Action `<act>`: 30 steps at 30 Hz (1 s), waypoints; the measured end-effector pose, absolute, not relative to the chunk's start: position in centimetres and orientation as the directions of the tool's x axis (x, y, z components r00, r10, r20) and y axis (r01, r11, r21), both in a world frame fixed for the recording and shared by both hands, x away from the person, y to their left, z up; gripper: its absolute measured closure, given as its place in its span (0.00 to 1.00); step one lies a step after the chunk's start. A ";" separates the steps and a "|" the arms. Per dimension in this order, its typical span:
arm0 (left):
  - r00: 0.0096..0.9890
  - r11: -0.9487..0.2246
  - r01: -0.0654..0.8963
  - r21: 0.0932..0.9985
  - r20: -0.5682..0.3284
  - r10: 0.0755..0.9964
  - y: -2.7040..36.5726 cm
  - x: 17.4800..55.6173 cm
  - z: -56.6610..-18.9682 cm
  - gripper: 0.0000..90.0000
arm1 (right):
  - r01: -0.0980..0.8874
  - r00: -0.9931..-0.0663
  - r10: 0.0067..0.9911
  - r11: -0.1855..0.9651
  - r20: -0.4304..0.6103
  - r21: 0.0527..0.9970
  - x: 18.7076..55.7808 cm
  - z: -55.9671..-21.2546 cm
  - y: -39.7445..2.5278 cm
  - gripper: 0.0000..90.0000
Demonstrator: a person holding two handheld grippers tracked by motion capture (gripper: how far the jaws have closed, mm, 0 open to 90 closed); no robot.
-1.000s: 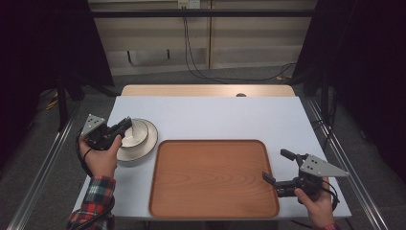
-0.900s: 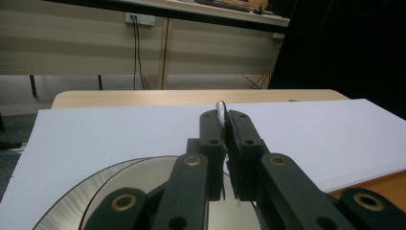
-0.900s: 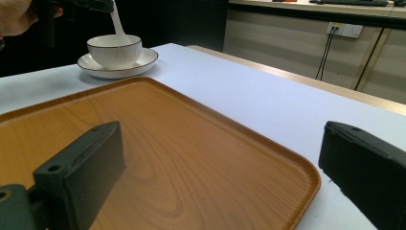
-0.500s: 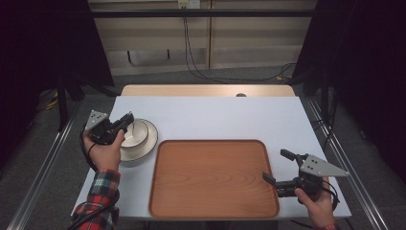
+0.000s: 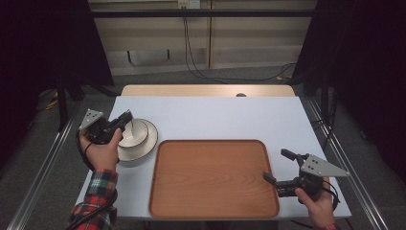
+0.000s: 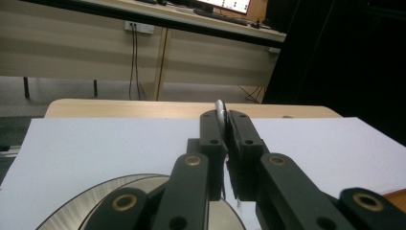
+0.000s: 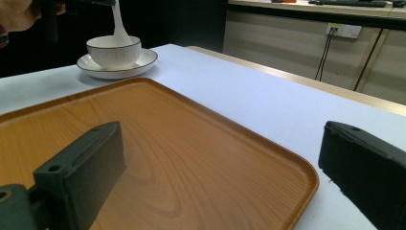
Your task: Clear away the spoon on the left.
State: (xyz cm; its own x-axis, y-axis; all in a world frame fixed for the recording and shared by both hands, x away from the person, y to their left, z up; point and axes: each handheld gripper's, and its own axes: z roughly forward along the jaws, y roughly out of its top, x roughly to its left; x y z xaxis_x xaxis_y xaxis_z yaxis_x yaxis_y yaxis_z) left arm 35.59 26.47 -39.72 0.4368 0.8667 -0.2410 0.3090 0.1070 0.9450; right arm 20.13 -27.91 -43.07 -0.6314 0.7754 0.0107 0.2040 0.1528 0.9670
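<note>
A white bowl (image 5: 134, 133) sits on a white plate (image 5: 145, 147) at the table's left. My left gripper (image 5: 125, 118) hovers over the bowl's left rim, shut on a white spoon (image 7: 118, 26) that hangs down into the bowl (image 7: 114, 50). In the left gripper view the spoon's handle (image 6: 220, 107) pokes up between the closed jaws, with the plate (image 6: 95, 196) below. A wooden tray (image 5: 210, 177) lies in the middle. My right gripper (image 5: 275, 165) rests at the tray's right front corner, open and holding nothing.
The white table top (image 5: 230, 117) stretches behind the tray, with a wooden strip (image 5: 206, 90) along its far edge. Metal rails (image 5: 45, 163) run along both sides. Cables hang from the wall (image 5: 191, 52) beyond the table.
My left gripper has risen and shifted slightly away from the front edge, keeping the spoon over the bowl. The right gripper has stayed put.
</note>
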 end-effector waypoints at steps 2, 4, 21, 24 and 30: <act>0.442 0.122 0.300 0.946 -0.251 0.861 26.5 35.5 -39.3 0.95 | 0.203 -0.631 0.776 0.154 0.009 0.967 20.1 -43.1 -27.9 0.02; 0.452 0.138 0.298 0.945 -0.267 0.851 26.5 35.4 -38.9 0.95 | 0.204 -0.636 0.772 0.157 0.008 0.966 20.2 -43.1 -27.9 0.02; 0.522 0.159 0.252 0.954 -0.273 0.808 25.8 34.6 -35.0 0.95 | 0.199 -0.633 0.774 0.154 0.007 0.968 20.1 -43.0 -27.9 0.02; 0.534 0.153 0.253 0.955 -0.270 0.801 25.6 34.5 -34.6 0.95 | 0.199 -0.633 0.774 0.154 0.007 0.968 20.1 -43.0 -27.9 0.02; 0.571 0.150 0.265 0.953 -0.280 0.772 24.7 34.4 -33.6 0.95 | 0.208 -0.640 0.768 0.155 0.015 0.966 20.2 -43.1 -27.8 0.02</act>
